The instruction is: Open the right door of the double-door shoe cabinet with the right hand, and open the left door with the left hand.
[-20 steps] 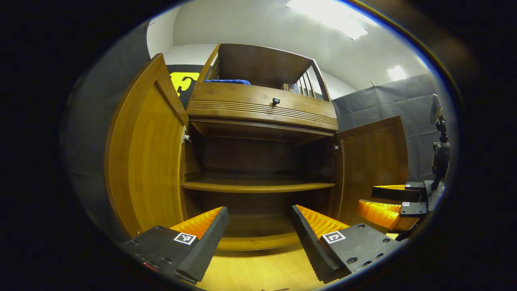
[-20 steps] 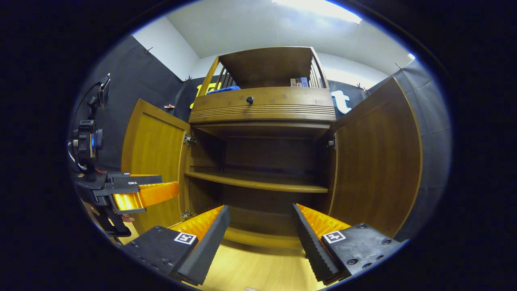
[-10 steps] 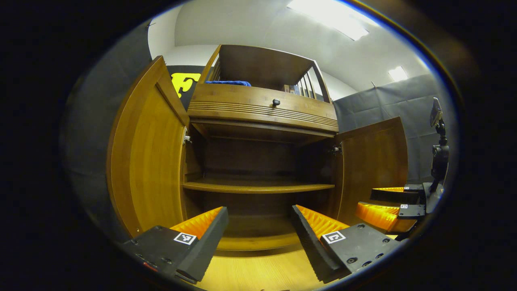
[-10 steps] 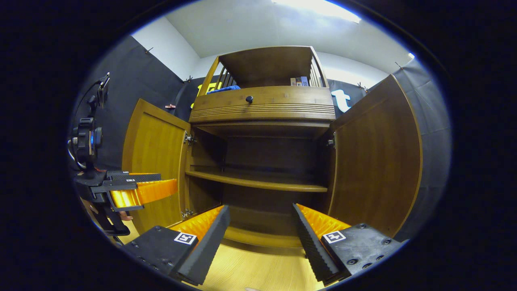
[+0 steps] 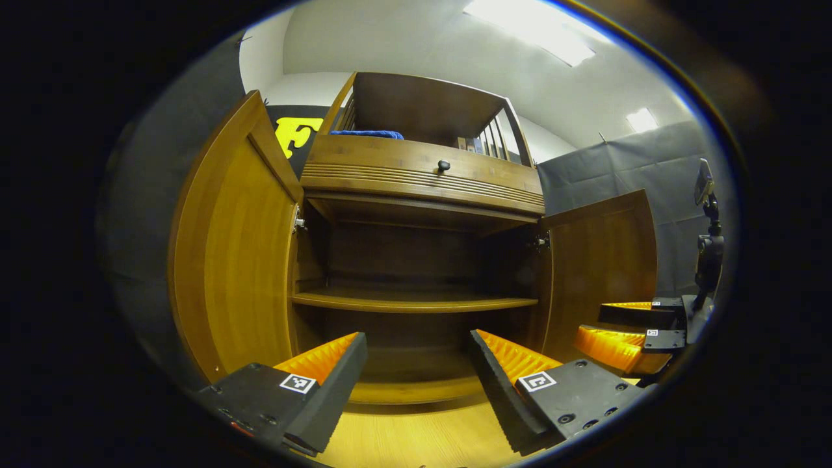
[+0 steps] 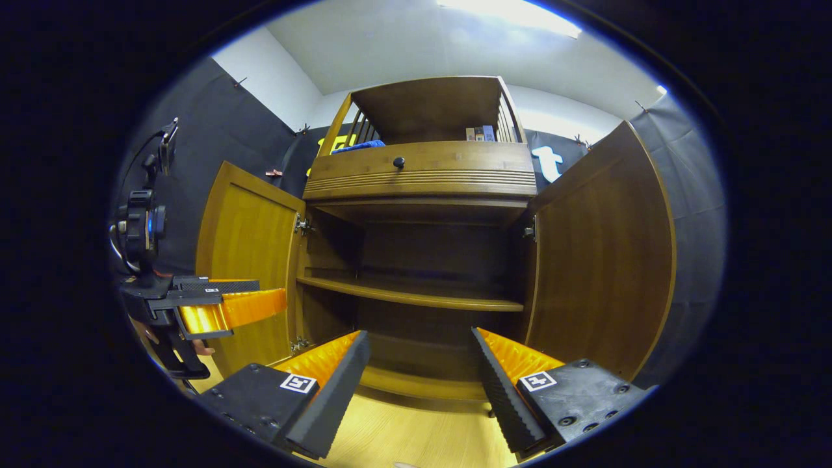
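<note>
The wooden shoe cabinet [image 5: 416, 175] stands in front of me with both doors swung wide. Its left door [image 5: 237, 253] and right door [image 5: 601, 266] stick out toward me; in the right gripper view the left door [image 6: 250, 260] and right door [image 6: 601, 253] do the same. Inside, a shelf [image 5: 413, 301] crosses a dark interior. My left gripper [image 5: 416, 364] is open, low before the cabinet, holding nothing. My right gripper [image 6: 419, 364] is open too, with nothing between its fingers. The right gripper [image 5: 624, 331] appears beside the right door, and the left gripper [image 6: 221, 305] hangs before the left door.
A drawer with a dark knob [image 5: 443, 166] sits above the doors, under an open top shelf with a blue cloth [image 5: 367, 134] and small boxes [image 6: 481, 132]. Pale wooden floor [image 5: 416, 435] lies below. Black cloth walls [image 5: 669, 169] surround the cabinet.
Almost nothing has moved; both views have shifted very slightly and the doors stay wide open.
</note>
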`<state>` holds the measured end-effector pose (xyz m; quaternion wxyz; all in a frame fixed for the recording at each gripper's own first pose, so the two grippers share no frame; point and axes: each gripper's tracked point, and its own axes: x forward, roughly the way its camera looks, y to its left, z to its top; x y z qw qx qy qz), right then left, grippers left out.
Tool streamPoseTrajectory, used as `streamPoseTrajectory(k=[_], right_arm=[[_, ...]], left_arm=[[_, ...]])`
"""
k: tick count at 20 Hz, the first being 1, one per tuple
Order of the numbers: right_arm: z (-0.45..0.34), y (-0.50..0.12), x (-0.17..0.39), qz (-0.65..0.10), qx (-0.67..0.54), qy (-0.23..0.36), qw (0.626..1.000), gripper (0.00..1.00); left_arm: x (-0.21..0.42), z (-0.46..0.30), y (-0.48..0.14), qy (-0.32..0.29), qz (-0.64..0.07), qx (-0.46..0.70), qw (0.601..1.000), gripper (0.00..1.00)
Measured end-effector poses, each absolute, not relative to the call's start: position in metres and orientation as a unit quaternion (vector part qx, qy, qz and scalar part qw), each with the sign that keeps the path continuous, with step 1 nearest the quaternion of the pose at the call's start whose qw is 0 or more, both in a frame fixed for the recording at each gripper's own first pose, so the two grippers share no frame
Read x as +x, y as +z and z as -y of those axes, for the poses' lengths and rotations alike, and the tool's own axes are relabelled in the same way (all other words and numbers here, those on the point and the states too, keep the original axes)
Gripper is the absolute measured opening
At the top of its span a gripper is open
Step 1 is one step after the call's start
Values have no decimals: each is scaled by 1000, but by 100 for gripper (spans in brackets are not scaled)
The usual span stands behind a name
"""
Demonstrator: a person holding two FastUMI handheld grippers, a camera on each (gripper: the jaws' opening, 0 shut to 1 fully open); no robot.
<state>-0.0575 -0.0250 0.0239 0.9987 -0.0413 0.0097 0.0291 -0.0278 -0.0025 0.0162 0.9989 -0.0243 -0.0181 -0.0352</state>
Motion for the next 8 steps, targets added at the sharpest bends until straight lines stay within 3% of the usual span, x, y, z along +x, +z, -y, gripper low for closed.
streamPoseTrajectory(k=[8], right_arm=[[34, 27, -62, -5, -50, 24, 998, 98]], left_arm=[[-24, 15, 16, -40, 16, -22, 999, 97]])
